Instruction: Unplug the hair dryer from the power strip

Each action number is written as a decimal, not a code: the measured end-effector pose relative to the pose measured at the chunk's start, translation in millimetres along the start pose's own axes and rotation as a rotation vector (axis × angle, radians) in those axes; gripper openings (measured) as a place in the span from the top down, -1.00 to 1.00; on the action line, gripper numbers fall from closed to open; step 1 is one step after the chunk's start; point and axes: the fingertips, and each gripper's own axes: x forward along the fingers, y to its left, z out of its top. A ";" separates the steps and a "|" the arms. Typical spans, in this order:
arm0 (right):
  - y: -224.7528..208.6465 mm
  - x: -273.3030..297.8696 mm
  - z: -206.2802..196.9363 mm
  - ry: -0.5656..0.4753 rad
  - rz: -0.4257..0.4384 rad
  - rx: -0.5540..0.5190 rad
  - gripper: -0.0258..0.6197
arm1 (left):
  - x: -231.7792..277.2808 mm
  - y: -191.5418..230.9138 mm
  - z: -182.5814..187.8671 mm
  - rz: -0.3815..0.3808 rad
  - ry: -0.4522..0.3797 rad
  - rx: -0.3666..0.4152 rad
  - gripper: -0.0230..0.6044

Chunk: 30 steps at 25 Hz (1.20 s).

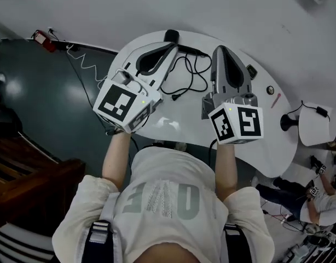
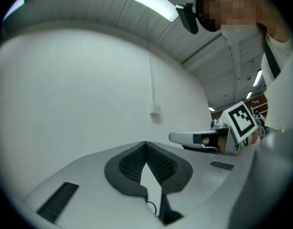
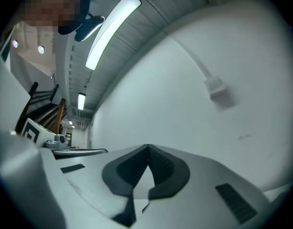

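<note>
In the head view both grippers are raised level above a white table [image 1: 266,130]. My left gripper [image 1: 172,47] is shut with nothing between its pads. My right gripper [image 1: 220,49] is also shut and empty. Below them a black cord [image 1: 185,74] lies in loops, and one end of it [image 1: 175,97] rests loose on the tabletop. A black object [image 1: 171,35] with a long black bar [image 1: 193,51] beside it sits at the far edge, partly hidden by the left gripper; I cannot tell which is the dryer. The left gripper view shows the left gripper [image 2: 146,145] against a white wall.
Small items lie at the table's right: a dark block [image 1: 252,71], a round knob [image 1: 270,90], a red pen [image 1: 276,100]. A white stool [image 1: 317,126] stands to the right, a seated person [image 1: 321,201] beyond it. A red device [image 1: 42,39] with white coiled cable lies on the floor at left.
</note>
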 end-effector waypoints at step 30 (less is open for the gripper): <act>31.2 -40.6 24.0 -0.071 0.032 -0.167 0.91 | -57.1 -1.9 60.4 0.348 -0.144 0.146 0.91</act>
